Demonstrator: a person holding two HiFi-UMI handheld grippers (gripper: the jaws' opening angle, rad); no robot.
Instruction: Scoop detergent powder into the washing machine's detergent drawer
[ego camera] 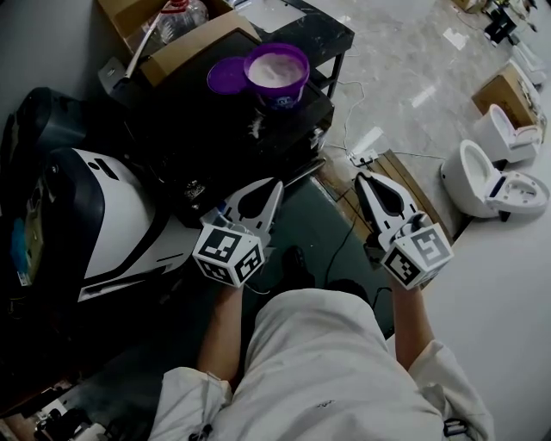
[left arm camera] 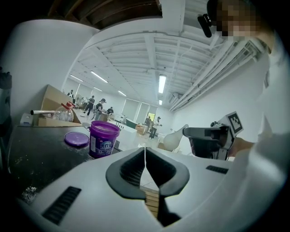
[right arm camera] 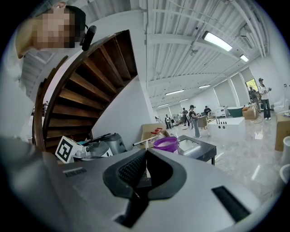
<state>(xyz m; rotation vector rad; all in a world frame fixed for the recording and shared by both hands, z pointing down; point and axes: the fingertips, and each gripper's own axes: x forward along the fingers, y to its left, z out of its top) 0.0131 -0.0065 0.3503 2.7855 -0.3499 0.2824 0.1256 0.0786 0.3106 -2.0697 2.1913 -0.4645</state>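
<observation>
A purple tub [ego camera: 276, 74] of white detergent powder stands open on a black surface [ego camera: 215, 129], with its purple lid [ego camera: 226, 76] lying flat to its left. My left gripper [ego camera: 277, 184] is shut and empty, held near the black surface's front edge and short of the tub. My right gripper [ego camera: 361, 179] is to its right over the floor, also shut and empty. The left gripper view shows the tub [left arm camera: 103, 138] and lid [left arm camera: 76, 138] ahead to the left, beyond the closed jaws. In the right gripper view the tub [right arm camera: 166, 144] is just past the jaw tips. No scoop or drawer is visible.
A white and black machine [ego camera: 103, 215] sits low at the left. Cardboard boxes [ego camera: 185, 43] and a plastic bottle [ego camera: 182, 15] lie behind the tub. White toilets [ego camera: 495, 177] stand on the floor at the right, and cables [ego camera: 349, 121] run across it.
</observation>
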